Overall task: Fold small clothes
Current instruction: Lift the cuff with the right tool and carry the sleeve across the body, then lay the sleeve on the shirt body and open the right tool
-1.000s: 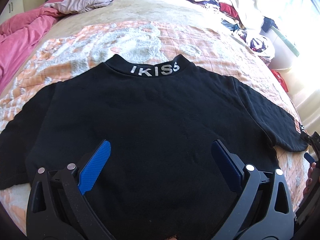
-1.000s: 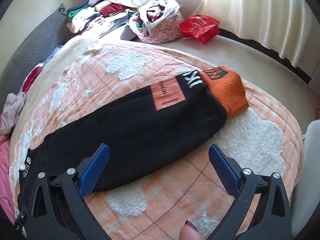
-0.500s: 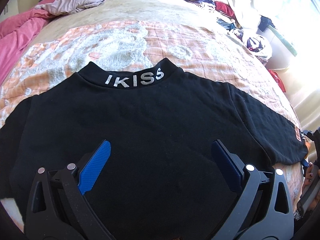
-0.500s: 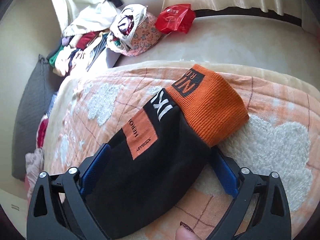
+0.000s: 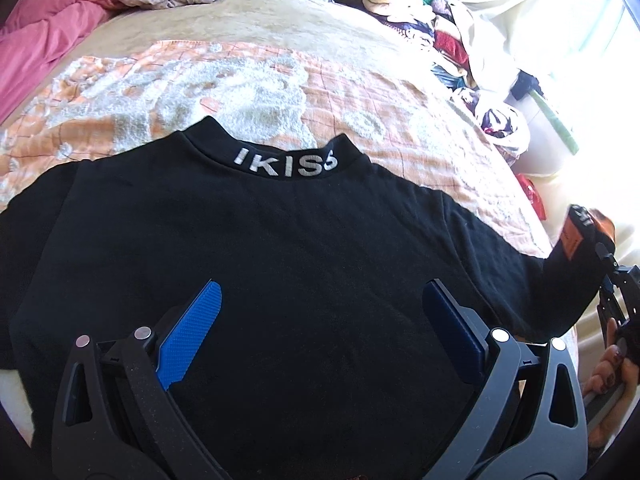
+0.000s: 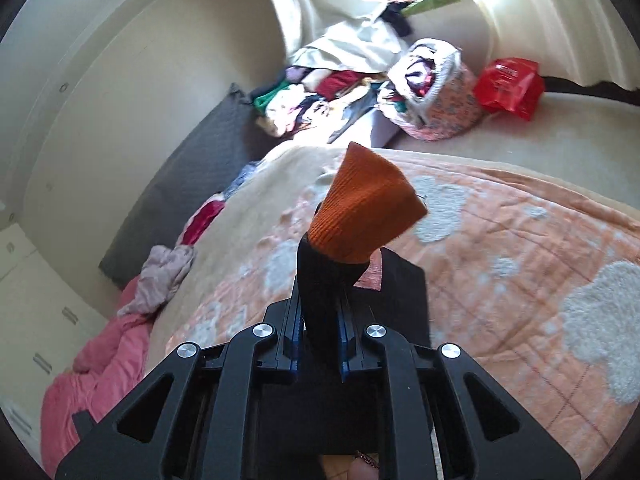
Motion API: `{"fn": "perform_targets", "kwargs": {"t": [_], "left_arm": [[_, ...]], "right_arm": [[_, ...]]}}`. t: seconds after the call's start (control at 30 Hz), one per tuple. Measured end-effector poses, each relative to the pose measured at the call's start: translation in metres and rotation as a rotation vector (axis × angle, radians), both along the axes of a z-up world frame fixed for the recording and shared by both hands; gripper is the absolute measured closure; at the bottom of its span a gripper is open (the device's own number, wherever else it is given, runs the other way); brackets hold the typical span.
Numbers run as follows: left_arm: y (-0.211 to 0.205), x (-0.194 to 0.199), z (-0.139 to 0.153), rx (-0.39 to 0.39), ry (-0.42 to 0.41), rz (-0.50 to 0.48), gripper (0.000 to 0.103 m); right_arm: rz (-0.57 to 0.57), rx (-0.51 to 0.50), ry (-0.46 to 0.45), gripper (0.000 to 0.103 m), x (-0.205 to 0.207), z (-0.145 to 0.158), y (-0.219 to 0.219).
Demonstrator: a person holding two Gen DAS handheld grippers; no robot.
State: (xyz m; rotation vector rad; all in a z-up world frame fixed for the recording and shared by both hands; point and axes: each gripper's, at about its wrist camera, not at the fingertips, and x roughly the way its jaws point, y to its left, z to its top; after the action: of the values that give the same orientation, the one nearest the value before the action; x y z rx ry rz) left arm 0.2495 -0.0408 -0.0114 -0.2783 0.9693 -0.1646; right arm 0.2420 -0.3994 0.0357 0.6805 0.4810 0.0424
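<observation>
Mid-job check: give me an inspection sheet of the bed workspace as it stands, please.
Surface: orange-and-white blanket, rumpled.
Job's things: black sweatshirt spread flat, collar away; its orange cuff lifted.
Clutter: pink bedding, clothes heap, red bag.
Grippers: left tool open above the sweatshirt body; right tool closing on the sleeve, pads pressing it.
Cables: nothing seen.
Surroundings: curtain, grey headboard.
</observation>
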Motion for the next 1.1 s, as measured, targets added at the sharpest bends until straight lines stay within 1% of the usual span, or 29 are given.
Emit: {"fn": "perform_targets", "kwargs": {"t": [0.1, 0.17, 0.23, 0.37, 0.47, 0.53, 0.57, 0.6, 0.63, 0.73, 0.8, 0.9, 0.97, 1.0, 1.03, 1.1], "left_arm": [[0.01, -0.002, 0.005, -0.023, 0.003, 0.006, 0.008], [0.02, -0.005, 0.008, -0.058, 0.004, 0.022, 0.008], [0.031, -0.007, 0.009, -0.107, 0.006, 0.034, 0.008], [0.045, -0.009, 0.006, -0.174, 0.028, 0.046, 0.008], [0.052, -0.012, 0.002, -0.235, 0.058, 0.061, 0.008], [0.05, -0.013, 0.001, -0.233, 0.066, 0.054, 0.008], [0.049, -0.013, 0.001, -0.235, 0.068, 0.049, 0.008], [0.046, -0.014, 0.0, -0.257, 0.071, 0.037, 0.008], [0.043, -0.014, -0.002, -0.292, 0.078, 0.022, 0.008], [0.034, -0.011, -0.011, -0.389, 0.115, -0.008, 0.008], [0.023, -0.009, -0.016, -0.409, 0.129, -0.029, 0.009], [0.005, -0.006, -0.024, -0.439, 0.149, -0.063, 0.012], [-0.006, -0.003, -0.03, -0.442, 0.174, -0.074, 0.024], [-0.01, -0.001, -0.034, -0.434, 0.185, -0.074, 0.026], [-0.016, 0.001, -0.039, -0.419, 0.201, -0.07, 0.032], [-0.022, 0.004, -0.045, -0.382, 0.204, -0.056, 0.043]], "right_arm": [[0.138, -0.085, -0.043, 0.09, 0.004, 0.014, 0.038], [0.209, -0.129, -0.05, 0.09, 0.003, 0.017, 0.062], [0.268, -0.16, -0.05, 0.09, 0.003, 0.016, 0.084], [0.368, -0.2, -0.018, 0.09, 0.004, 0.003, 0.124], [0.449, -0.191, 0.034, 0.087, 0.008, -0.009, 0.142], [0.495, -0.169, 0.058, 0.086, 0.008, -0.016, 0.153], [0.52, -0.163, 0.069, 0.082, 0.009, -0.018, 0.159], [0.539, -0.158, 0.077, 0.074, 0.009, -0.02, 0.162], [0.545, -0.152, 0.079, 0.072, 0.008, -0.02, 0.162], [0.564, -0.139, 0.072, 0.072, 0.005, -0.016, 0.16], [0.539, -0.148, 0.071, 0.07, 0.003, -0.012, 0.152], [0.502, -0.149, 0.084, 0.065, 0.004, -0.01, 0.139], [0.48, -0.145, 0.096, 0.064, 0.004, -0.01, 0.13], [0.474, -0.143, 0.098, 0.064, 0.004, -0.01, 0.127], [0.466, -0.142, 0.099, 0.064, 0.003, -0.009, 0.123], [0.45, -0.141, 0.102, 0.063, 0.002, -0.008, 0.118]]}}
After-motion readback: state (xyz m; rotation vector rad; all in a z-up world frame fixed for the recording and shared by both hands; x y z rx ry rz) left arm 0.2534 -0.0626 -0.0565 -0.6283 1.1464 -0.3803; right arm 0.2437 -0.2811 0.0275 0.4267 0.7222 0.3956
